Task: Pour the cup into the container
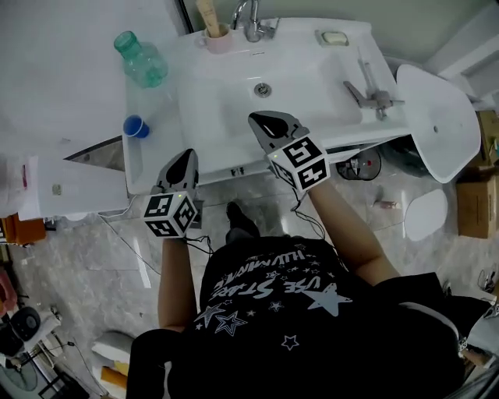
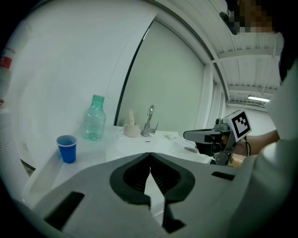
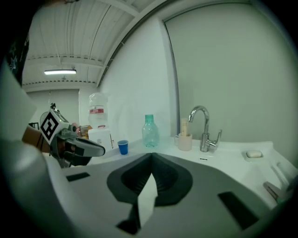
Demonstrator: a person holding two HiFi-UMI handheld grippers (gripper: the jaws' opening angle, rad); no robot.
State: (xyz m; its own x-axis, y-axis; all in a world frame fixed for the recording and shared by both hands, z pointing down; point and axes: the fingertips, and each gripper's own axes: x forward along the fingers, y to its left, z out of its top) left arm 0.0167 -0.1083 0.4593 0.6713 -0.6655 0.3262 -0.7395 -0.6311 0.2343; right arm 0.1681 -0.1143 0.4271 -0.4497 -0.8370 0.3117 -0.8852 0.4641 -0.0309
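Observation:
A small blue cup (image 1: pixel 136 126) stands upright on the left side of the white sink counter (image 1: pixel 156 101); it also shows as the blue cup (image 2: pixel 68 148) and the blue cup (image 3: pixel 123 147). Behind it stands a clear green bottle (image 1: pixel 142 60), uncapped as far as I can tell. My left gripper (image 1: pixel 187 154) hovers at the counter's front edge, right of and nearer than the cup, shut and empty. My right gripper (image 1: pixel 258 119) hangs over the basin's front part, shut with nothing between its jaws. From each gripper view I see the other gripper beside it.
The basin has a drain (image 1: pixel 263 90), with a chrome faucet (image 1: pixel 251 23) and a pink tumbler (image 1: pixel 217 37) behind it. A soap dish (image 1: pixel 335 37) and a metal tool (image 1: pixel 373 97) lie on the right. A white toilet lid (image 1: pixel 437 125) stands to the right.

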